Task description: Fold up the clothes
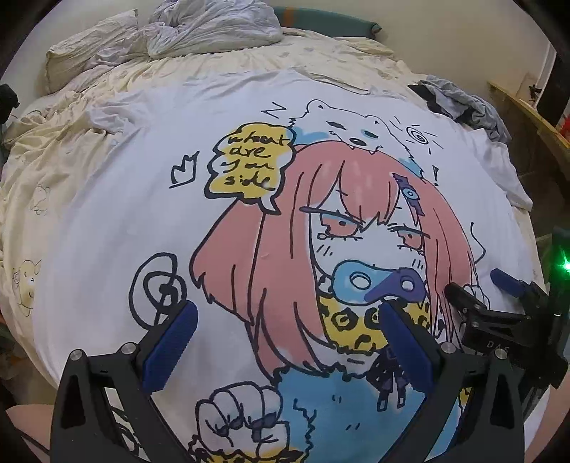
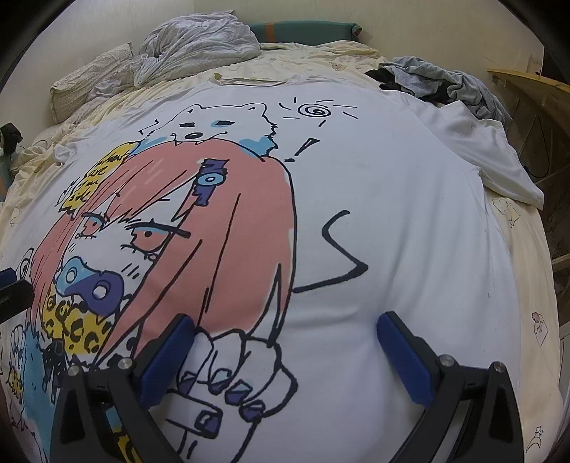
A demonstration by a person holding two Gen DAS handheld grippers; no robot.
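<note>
A white T-shirt (image 1: 117, 199) with a large cartoon print of a pink-haired figure lies spread flat, print up, on the bed; the right wrist view shows its plain right side (image 2: 409, 199). My left gripper (image 1: 286, 313) hovers open just above the lower part of the print, nothing between its blue pads. My right gripper (image 2: 285, 326) is open too, over the printed hand near the shirt's lower right. In the left wrist view the right gripper (image 1: 473, 285) shows at the right edge. The shirt's right sleeve (image 2: 491, 156) lies out toward the bed's edge.
A cream sheet (image 1: 46, 199) covers the bed. A crumpled grey duvet (image 1: 213, 28) and a pillow (image 1: 92, 50) lie at the head. A heap of grey and dark clothes (image 2: 445, 82) sits at the far right corner. A wooden shelf (image 2: 534, 96) stands beside the bed.
</note>
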